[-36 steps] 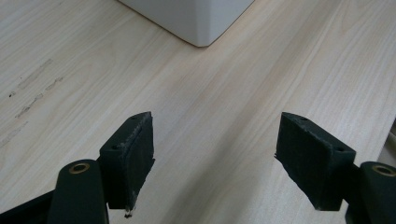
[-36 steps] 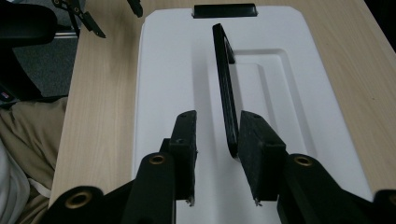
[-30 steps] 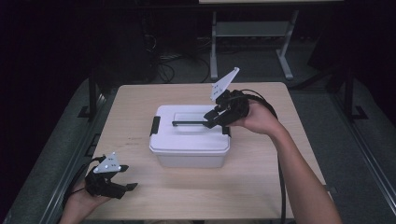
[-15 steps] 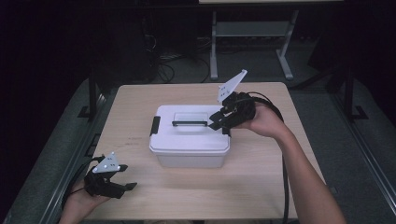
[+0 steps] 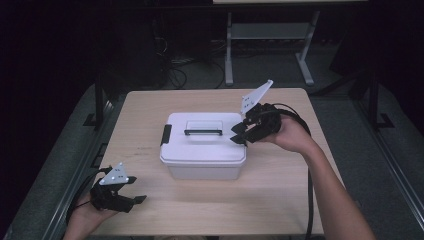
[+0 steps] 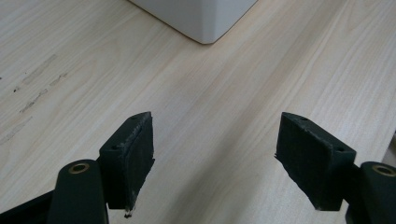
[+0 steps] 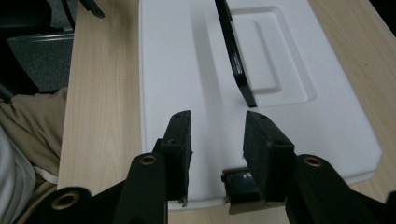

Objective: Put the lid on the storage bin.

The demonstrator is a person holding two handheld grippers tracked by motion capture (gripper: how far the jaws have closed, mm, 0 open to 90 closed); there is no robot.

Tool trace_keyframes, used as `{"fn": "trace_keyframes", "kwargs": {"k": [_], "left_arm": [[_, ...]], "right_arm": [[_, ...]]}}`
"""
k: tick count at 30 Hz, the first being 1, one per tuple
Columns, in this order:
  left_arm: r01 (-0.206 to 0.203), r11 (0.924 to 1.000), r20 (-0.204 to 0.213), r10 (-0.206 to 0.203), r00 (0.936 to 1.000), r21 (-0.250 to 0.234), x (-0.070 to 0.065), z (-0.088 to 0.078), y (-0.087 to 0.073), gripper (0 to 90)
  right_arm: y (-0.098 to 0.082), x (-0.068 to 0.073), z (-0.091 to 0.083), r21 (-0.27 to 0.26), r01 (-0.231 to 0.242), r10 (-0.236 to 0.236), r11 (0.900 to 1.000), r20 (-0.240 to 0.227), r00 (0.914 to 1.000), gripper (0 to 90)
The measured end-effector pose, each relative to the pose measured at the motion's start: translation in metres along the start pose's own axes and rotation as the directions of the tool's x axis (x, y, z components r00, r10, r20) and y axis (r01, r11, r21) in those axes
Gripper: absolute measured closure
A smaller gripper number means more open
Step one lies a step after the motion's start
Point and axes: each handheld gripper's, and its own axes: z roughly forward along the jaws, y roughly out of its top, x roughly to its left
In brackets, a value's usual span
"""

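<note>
Box [image 5: 204, 145], white with a flat lid and a black handle [image 5: 203, 132], sits at centre frame on the tabletop [image 5: 280, 200], a black latch [image 5: 166, 135] on its left end. Lower left in the high view, the left tongs [image 5: 131, 201] rest low near the tabletop's front edge, jaws spread wide and empty, well apart from the box. Right of centre, the right tongs [image 5: 239, 135] hover at the lid's right end, jaws part open, gripping nothing. In the right gripper view a second latch [image 7: 240, 189] shows just beneath them at the lid's edge. The handle's long axis runs left to right, straight away from the right tongs, which are by far the nearer; the opening probably starts there.
</note>
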Motion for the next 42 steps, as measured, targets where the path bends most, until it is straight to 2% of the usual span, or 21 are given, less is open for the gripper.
{"fn": "trace_keyframes", "kwargs": {"k": [12,27,42], "left_arm": [[0.002,1.0,0.0,-0.002,1.0,0.005,0.001,0.0,-0.001,26.9],[0.004,1.0,-0.003,-0.004,1.0,0.008,0.001,0.001,-0.001,26.3],[0.005,0.9999,-0.006,-0.005,1.0,0.009,0.001,0.001,-0.001,26.3]], "right_arm": [[-0.012,0.001,-0.003,-0.002,-0.027,0.027,1.0,0.02,0.9994,53.8],[-0.026,0.0,-0.002,-0.008,-0.051,0.051,0.999,0.022,0.9985,47.1],[-0.04,0.0,-0.007,-0.017,-0.081,0.081,0.997,0.03,0.9963,43.7]]}}
